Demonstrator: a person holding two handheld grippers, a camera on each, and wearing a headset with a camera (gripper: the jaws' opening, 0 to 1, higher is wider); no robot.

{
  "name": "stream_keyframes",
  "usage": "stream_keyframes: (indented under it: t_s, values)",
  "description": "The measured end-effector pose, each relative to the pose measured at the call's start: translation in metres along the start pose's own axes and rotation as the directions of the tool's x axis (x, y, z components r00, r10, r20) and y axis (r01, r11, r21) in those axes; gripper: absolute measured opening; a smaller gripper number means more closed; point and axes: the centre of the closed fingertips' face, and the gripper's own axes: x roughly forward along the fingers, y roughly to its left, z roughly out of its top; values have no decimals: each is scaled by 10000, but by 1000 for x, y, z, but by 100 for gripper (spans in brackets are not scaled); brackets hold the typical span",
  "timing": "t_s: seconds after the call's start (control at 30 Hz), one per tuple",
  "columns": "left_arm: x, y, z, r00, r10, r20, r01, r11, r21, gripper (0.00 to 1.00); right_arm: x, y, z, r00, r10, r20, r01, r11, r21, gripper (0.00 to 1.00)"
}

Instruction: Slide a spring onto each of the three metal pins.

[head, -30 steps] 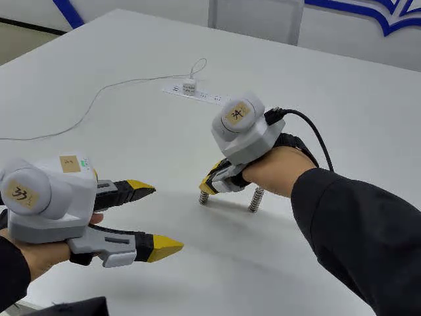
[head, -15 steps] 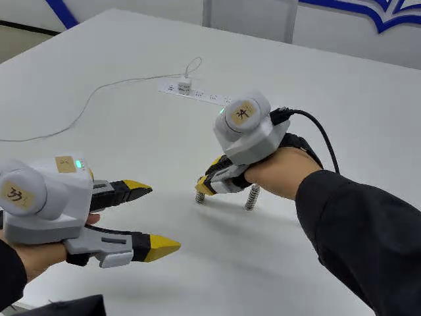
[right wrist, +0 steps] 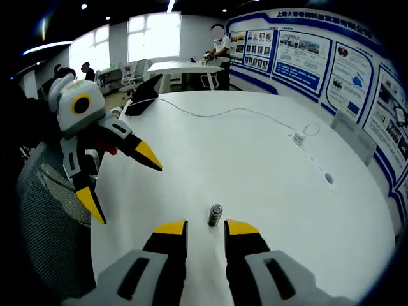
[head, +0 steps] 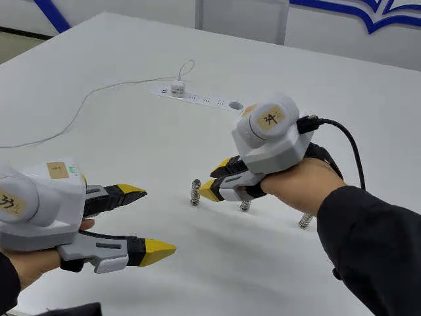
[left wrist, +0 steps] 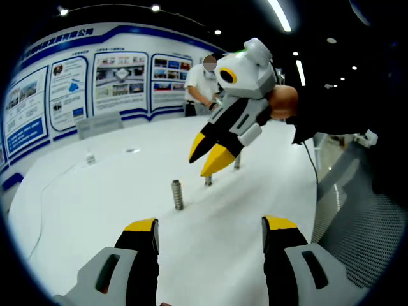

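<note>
Head view: three springs point(head: 195, 192) stand on the table point(head: 125, 138). The right gripper point(head: 216, 178) hangs near them, slightly parted, empty. The left gripper point(head: 156, 219) gapes wide, empty.

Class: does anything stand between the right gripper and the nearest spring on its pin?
Nothing visible does. The spring stands just ahead of the right gripper, with bare table between them.

The left gripper point(head: 155, 220) and right gripper point(head: 212, 179) are both wearing pale grey shells, with black jaws ending in yellow tips point(head: 158, 248). Tan stickers point(head: 270, 118) with handwritten marks are sitting on their round caps. A black cable point(head: 348, 141) is trailing from the right one. A dark sleeve point(head: 375, 243) is covering the right arm.
</note>
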Motion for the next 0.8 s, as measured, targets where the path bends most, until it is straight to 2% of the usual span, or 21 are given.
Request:
stream_keyframes:
  t_s: [0.57, 0.8]
  values:
    - [0, -2, 0, 10000, -93, -26, 93, 10000, 15, 68, -41, 8, -26, 9969, -467, 640, 424, 9969, 666, 26]
    - [-1, -3, 1, 9999, -113, -3, 113, 9999, 16, 68, -61, 8, -40, 9912, -815, 1048, 702, 9917, 1073, 27]
